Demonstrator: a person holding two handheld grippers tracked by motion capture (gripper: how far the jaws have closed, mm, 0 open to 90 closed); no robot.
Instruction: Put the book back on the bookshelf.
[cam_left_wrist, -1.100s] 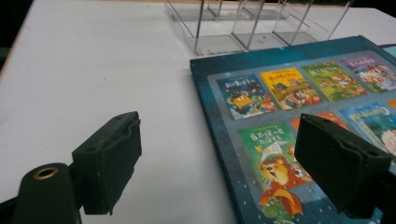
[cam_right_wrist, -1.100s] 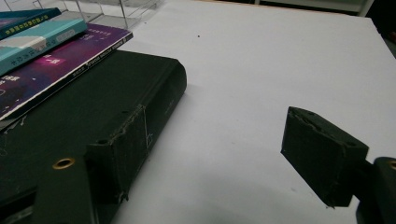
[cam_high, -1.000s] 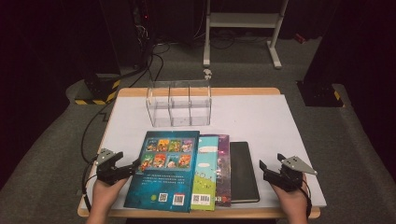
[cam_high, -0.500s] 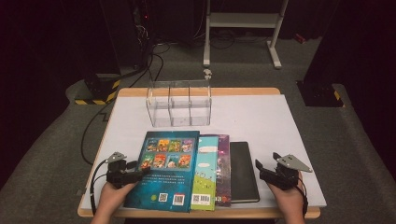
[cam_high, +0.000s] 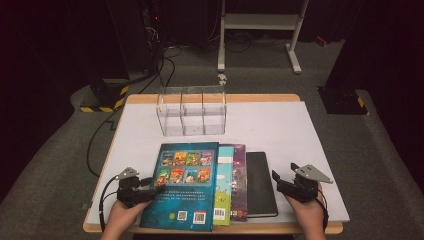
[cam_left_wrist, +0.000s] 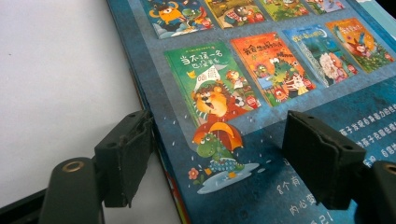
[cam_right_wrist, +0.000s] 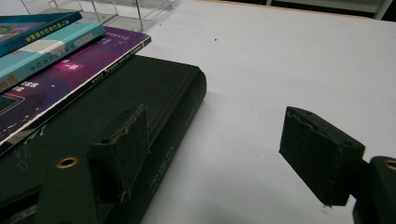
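Note:
Several overlapping books lie at the table's near edge: a blue picture book (cam_high: 185, 190) on top, then a teal one (cam_high: 225, 185), a purple one (cam_high: 239, 180) and a black one (cam_high: 260, 182). My left gripper (cam_high: 155, 190) straddles the blue book's (cam_left_wrist: 280, 60) left edge. One jaw sits beside the edge and the other hovers over the cover. The left gripper's (cam_left_wrist: 219, 140) jaws have just been closing but stand open, with a gap still showing. My right gripper (cam_high: 284, 172) is open at the black book's (cam_right_wrist: 154, 88) right side. One jaw of the right gripper (cam_right_wrist: 219, 135) is over the spine, the other over bare table.
A clear three-compartment organizer (cam_high: 192, 111) stands behind the books near the far edge. The white tabletop (cam_high: 280, 125) stretches bare to the right of the books. Cables and a metal stand are on the floor beyond the table.
My left gripper has edged right until its jaws straddle the blue book's edge, and the jaws have narrowed a little. The right gripper has hardly moved.

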